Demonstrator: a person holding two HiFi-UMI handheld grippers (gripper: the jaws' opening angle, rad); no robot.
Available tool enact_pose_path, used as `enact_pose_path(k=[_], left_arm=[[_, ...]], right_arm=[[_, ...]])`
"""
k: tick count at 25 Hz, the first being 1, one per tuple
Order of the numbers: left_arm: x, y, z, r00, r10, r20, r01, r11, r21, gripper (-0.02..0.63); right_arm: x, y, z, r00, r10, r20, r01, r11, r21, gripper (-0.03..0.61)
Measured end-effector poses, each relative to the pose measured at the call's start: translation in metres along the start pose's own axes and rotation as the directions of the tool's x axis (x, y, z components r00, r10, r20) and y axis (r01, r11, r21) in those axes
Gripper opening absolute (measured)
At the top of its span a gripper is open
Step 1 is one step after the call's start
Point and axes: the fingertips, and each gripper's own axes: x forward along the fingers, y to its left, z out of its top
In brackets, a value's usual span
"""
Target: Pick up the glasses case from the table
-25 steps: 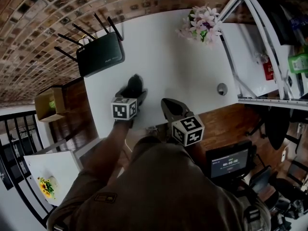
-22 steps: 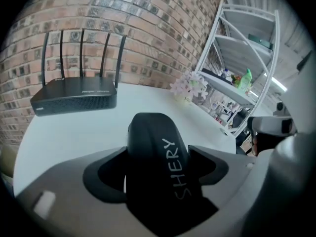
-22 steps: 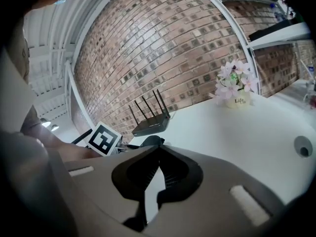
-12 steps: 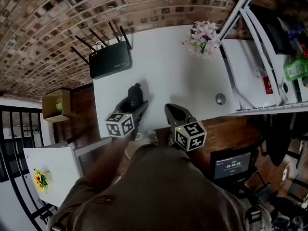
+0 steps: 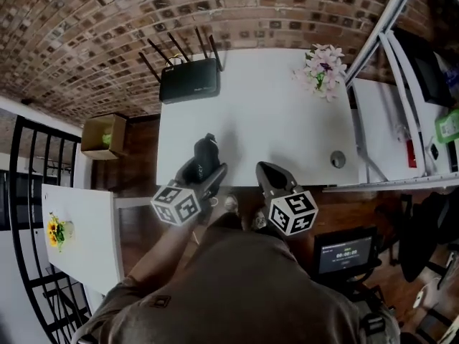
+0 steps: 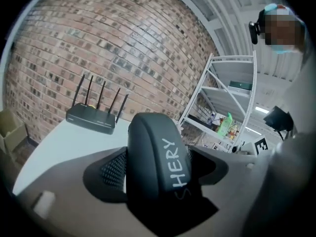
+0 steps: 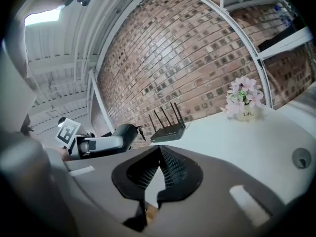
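Note:
A black glasses case [image 5: 205, 151] with white lettering sits clamped upright between the jaws of my left gripper [image 5: 203, 169], above the near part of the white table [image 5: 272, 120]. In the left gripper view the case [image 6: 158, 167] fills the gap between both jaws, held clear of the tabletop. My right gripper [image 5: 267, 172] hovers at the table's near edge, to the right of the case, shut with nothing in it; its tips [image 7: 159, 152] meet. From the right gripper view the case [image 7: 123, 132] shows at the left.
A black router [image 5: 189, 81] with several antennas stands at the back left. A pot of pink flowers [image 5: 324, 69] is at the back right, a round grommet [image 5: 338, 160] at the front right. A metal shelf frame [image 5: 380, 41] borders the right side. A cardboard box [image 5: 100, 136] lies on the floor at left.
My left gripper has drawn back toward the table's near edge with the case in it. The right gripper stays shut beside it. The head view has shifted.

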Motion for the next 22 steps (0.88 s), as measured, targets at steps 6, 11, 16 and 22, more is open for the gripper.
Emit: enact_pose_path(k=[6,11,16,22], left_arm=[[-0.033,-0.014,-0.007,1.000,-0.009,0.004,0.009,1.000,-0.012,0.383],[-0.031,-0.026,0.004,0.996,-0.070,0.061,0.071,0.997,-0.017,0.383],[-0.038,-0.024,0.012,0.988,-0.107,0.108,0.112,0.993,-0.046,0.383],[-0.040,-0.022,0.019,0.982,-0.127,0.143,0.135,0.990,-0.050,0.383]], right_arm=[[-0.020,0.010,-0.008,1.000,-0.002,0.010,0.002,1.000,-0.004,0.011],[-0.031,0.009,0.006,0.998,-0.049,0.049,0.048,0.999,0.007,0.011],[-0.040,0.015,0.026,0.992,-0.085,0.090,0.087,0.996,-0.016,0.011],[-0.047,0.011,0.031,0.986,-0.129,0.101,0.131,0.991,-0.014,0.011]])
